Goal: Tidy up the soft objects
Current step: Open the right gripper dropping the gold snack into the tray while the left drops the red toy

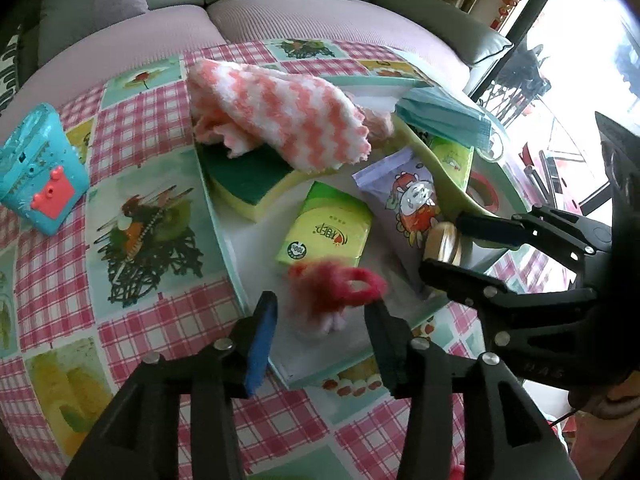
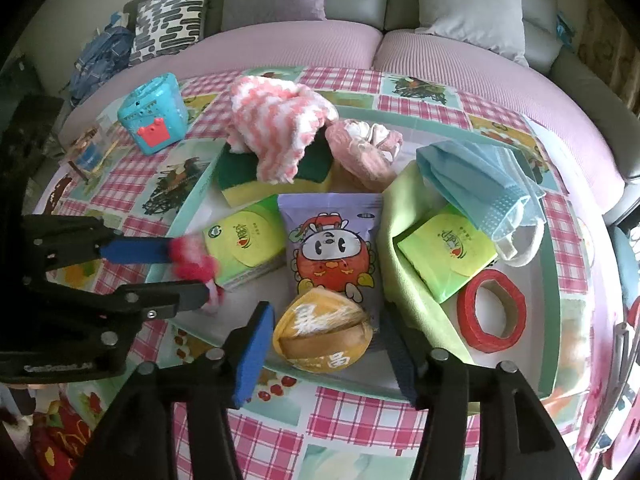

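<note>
— Checkered surface (image 2: 352,412), sofa behind: where's the red fluffy toy (image 1: 336,286)?
— On the tray (image 1: 260,256), between the left gripper (image 1: 322,320)'s 2 spread fingers; right gripper (image 2: 326,338) spread around a yellow packet (image 2: 322,334).

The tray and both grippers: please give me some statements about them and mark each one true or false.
1. The striped towel lies partly on the green sponge. True.
2. The red tape roll sits outside the tray. False: it is inside, near the right edge.
3. The left gripper has its fingers around the red fluffy object. True.
4. The blue mask lies under the purple snack bag. False: they are apart.
5. The right gripper is shut. False: open around the yellow packet.
</note>
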`<action>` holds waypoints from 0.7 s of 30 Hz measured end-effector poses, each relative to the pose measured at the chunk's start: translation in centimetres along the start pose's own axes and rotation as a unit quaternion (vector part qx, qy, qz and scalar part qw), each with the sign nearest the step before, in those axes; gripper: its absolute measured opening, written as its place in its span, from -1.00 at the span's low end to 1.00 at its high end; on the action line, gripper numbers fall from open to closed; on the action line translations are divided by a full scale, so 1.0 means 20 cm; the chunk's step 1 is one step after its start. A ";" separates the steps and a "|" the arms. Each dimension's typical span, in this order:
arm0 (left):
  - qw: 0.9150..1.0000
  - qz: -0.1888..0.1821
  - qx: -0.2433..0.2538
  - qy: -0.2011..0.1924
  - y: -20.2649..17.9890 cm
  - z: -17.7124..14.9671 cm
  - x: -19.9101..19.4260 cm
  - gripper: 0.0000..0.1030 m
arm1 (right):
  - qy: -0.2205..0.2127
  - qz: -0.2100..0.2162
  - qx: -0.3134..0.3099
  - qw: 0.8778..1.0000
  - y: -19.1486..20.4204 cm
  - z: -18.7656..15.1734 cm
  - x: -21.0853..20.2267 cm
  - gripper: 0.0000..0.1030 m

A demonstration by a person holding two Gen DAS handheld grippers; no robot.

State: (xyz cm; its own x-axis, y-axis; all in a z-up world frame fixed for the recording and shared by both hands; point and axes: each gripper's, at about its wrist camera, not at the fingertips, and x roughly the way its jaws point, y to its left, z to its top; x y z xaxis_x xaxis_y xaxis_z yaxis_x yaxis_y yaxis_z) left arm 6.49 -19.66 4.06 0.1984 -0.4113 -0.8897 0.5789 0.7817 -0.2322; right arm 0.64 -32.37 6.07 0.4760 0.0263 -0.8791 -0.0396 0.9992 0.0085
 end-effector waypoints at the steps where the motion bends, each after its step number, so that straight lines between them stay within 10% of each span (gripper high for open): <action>1: 1.000 0.001 0.000 -0.001 0.00 0.00 -0.01 -0.04 | 0.000 0.000 -0.001 1.000 0.00 0.00 0.00 0.15; 14: 0.999 0.024 -0.028 -0.026 0.09 -0.04 -0.15 0.06 | -0.007 0.005 0.031 0.999 0.03 -0.04 -0.05 0.68; 21: 0.994 0.080 -0.063 -0.042 0.22 -0.09 -0.20 0.44 | -0.016 0.007 0.056 0.998 0.08 -0.06 -0.07 0.83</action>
State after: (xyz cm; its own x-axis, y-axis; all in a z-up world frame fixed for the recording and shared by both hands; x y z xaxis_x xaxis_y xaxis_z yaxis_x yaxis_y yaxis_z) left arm 6.72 -13.72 5.94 0.3480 -0.3101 -0.8847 0.4320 0.8906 -0.1423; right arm -1.19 -30.81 6.68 0.5032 0.0388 -0.8633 0.0509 0.9959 0.0744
